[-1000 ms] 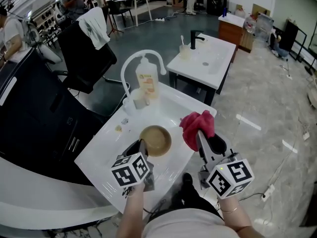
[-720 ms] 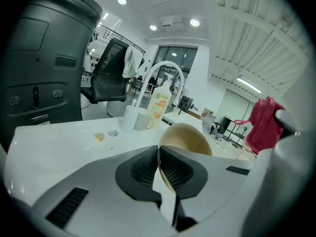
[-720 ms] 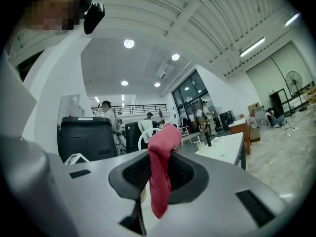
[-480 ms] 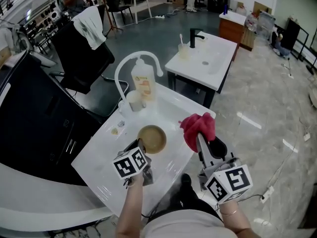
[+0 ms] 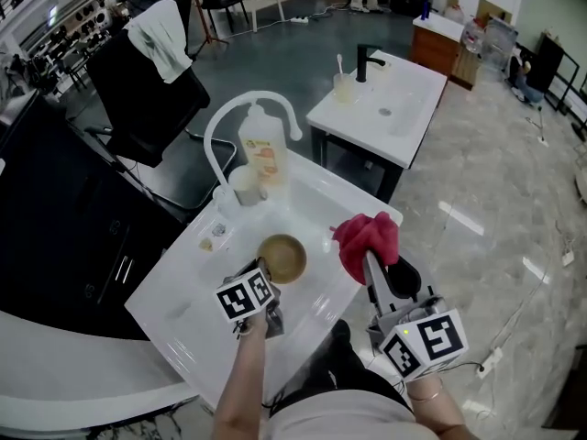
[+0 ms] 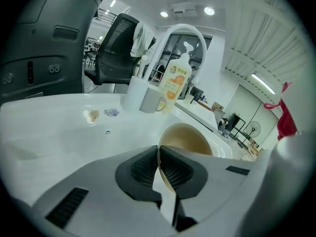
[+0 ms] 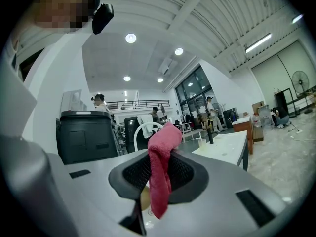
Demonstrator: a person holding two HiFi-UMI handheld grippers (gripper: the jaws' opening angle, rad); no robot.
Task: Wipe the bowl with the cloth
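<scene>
A tan bowl [image 5: 282,257] rests in the white sink basin [image 5: 197,287]. My left gripper [image 5: 265,270] is shut on the bowl's near rim; in the left gripper view the rim of the bowl [image 6: 185,138] runs between the pads of this gripper [image 6: 159,166]. To the right, over the basin's edge, my right gripper [image 5: 369,258] is shut on a red cloth [image 5: 367,236]. In the right gripper view the cloth [image 7: 160,169] hangs bunched between the jaws of that gripper [image 7: 159,174]. The cloth is apart from the bowl.
A white arched faucet [image 5: 240,113], a soap bottle [image 5: 260,154] and a white cup [image 5: 244,186] stand at the basin's far end. A second white washstand [image 5: 390,113] with a black tap is beyond. A black chair [image 5: 147,94] stands far left.
Both grips hold as before. The head view has shifted a little; the left gripper and the bowl sit slightly further left in it.
</scene>
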